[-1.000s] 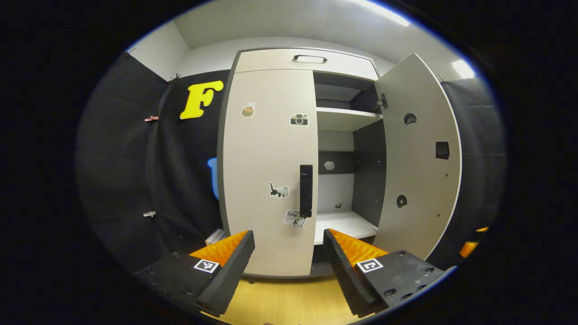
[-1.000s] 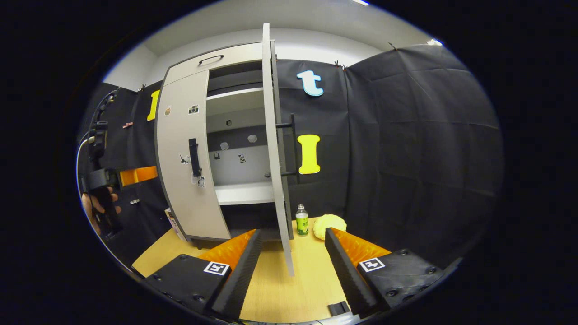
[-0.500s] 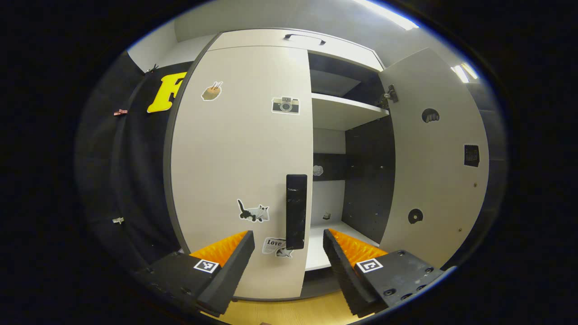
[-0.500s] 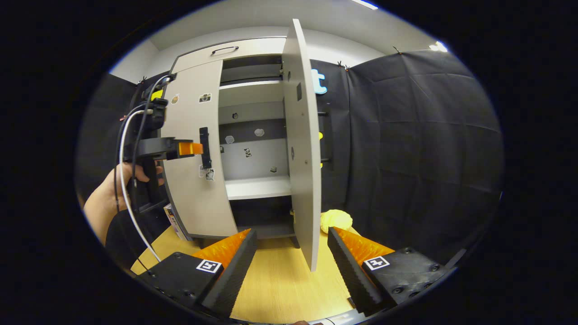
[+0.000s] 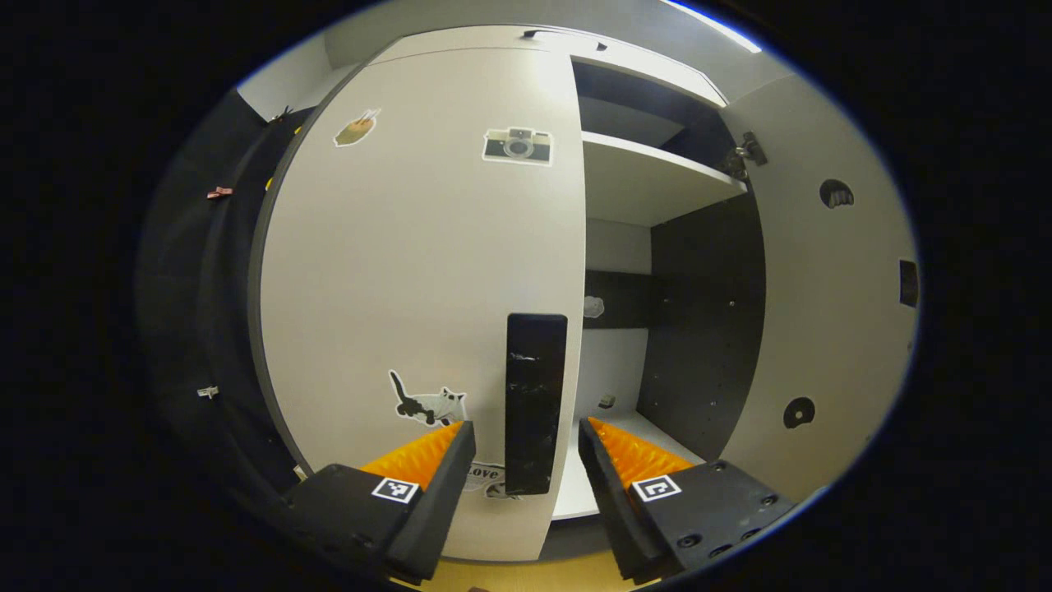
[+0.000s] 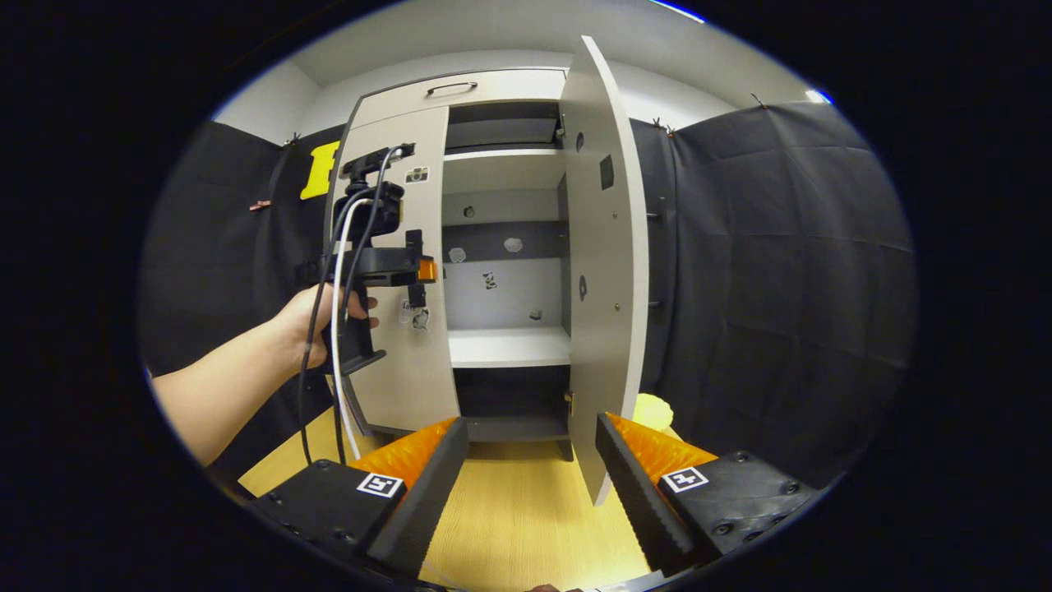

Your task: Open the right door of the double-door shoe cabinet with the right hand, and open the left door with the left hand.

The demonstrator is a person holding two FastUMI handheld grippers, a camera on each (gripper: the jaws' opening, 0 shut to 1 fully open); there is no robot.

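R door (image 6: pixel 604 271) stands swung wide: done. L door (image 5: pixel 427 271) shut. We have L gripper (image 5: pixel 526 456) jaws wide either side of its handle (image 5: pixel 534 403), not yet gripping. R gripper (image 6: pixel 530 456) wide, empty.

Right door (image 6: pixel 604 271) swung out, standing edge-on in front of the cabinet (image 6: pixel 501 90); left door (image 5: pixel 427 271) shut. Left gripper (image 5: pixel 523 448) straddles the left door's handle (image 5: pixel 534 403), fingers either side. Shelf (image 6: pixel 508 345) inside, behind the right door. Right gripper (image 6: pixel 530 460) well back from the cabinet, over the floor (image 6: pixel 526 510)
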